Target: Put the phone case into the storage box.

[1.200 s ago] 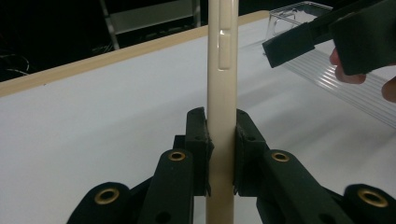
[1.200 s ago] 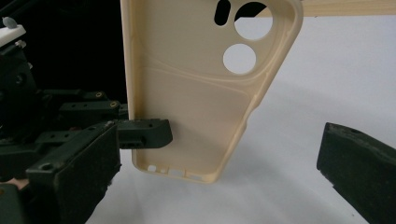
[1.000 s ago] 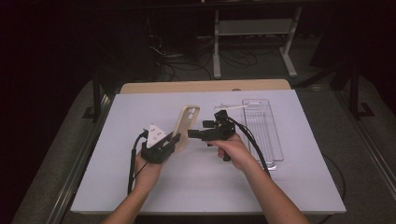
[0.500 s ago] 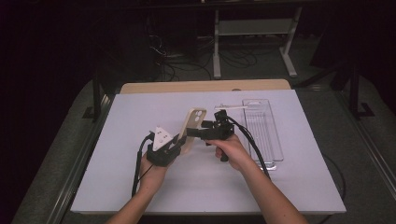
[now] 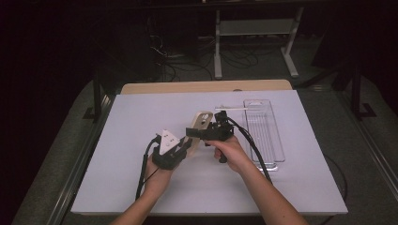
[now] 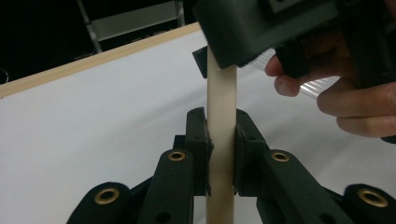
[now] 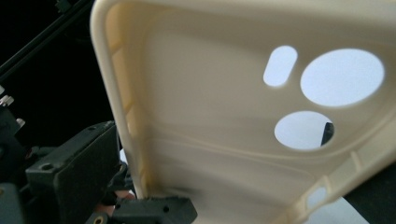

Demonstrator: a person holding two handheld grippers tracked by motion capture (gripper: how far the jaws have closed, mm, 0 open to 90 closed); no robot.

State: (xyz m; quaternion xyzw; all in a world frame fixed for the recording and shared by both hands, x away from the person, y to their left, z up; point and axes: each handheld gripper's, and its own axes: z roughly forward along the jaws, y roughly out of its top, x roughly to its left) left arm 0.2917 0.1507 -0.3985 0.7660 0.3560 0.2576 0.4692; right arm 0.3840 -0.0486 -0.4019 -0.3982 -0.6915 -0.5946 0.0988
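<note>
A cream phone case [image 5: 202, 121] with round camera holes is held up off the white table [image 5: 117, 140], near its middle. My left gripper [image 5: 185, 145] is shut on the case's near edge; in the left gripper view both black jaws press on the thin cream wall [image 6: 221, 93] at the fingertips [image 6: 221, 128]. My right gripper [image 5: 193, 132] reaches in from the right and clamps the case higher up, its body [image 6: 280, 28] sitting over the top. In the right gripper view the case's inner side [image 7: 210, 93] faces the camera at close range.
A clear plastic tray [image 5: 277, 140] lies on the table to the right of the hands, with a thin white stick [image 5: 230, 108] beside its far left corner. A wooden strip [image 5: 206, 87] borders the table's far edge. Dark floor and a metal stand lie beyond.
My left hand has moved right and a little away from the person, closing in on the case. The case has come up off the table and now stands between both grippers.
</note>
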